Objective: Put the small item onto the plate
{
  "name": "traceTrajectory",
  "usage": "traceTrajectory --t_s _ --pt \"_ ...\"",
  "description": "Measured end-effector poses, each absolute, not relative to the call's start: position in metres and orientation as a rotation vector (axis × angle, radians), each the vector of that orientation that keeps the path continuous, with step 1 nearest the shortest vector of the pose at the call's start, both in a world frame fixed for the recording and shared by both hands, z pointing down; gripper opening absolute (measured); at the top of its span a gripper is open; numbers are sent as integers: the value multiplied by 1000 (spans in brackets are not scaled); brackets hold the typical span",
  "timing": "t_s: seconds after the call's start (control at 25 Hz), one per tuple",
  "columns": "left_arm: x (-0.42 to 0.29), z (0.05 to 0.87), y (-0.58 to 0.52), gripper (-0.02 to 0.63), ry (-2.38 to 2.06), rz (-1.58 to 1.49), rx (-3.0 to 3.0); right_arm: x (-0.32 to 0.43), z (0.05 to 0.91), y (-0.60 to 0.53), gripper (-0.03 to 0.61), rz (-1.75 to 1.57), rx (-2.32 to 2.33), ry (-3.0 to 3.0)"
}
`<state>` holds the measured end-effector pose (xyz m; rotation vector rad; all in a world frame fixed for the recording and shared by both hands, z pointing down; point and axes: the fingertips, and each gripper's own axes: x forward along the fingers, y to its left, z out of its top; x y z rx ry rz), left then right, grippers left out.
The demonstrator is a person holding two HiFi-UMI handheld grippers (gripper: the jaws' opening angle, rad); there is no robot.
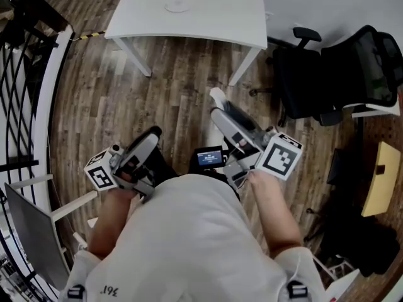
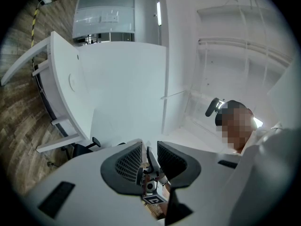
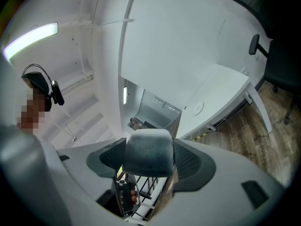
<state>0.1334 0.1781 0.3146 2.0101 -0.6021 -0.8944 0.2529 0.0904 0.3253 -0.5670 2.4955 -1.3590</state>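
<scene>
Right gripper (image 1: 220, 109) jaws pinch the pale small item (image 3: 149, 152), lengthwise forward; left gripper (image 2: 149, 161) jaws slightly apart.

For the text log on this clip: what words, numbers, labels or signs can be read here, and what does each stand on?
"361", roughly, in dark print low on the person's white shirt; it is small, so the reading is unsure.
Small screen: it shows lit lines, too small to read.
Marker cubes: black-and-white square patterns only, no letters.
White table: no print can be made out.
</scene>
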Motion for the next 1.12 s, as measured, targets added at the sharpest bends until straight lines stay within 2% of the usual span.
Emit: traceTrajectory --t_s 0.68,1.12 --pt "106 317 144 104 -619 -890 2003 227 332 53 314 -1377 -562 2479" --pt "43 315 60 104 -553 -836 2018 171 336 -17 314 -1385 -672 2447"
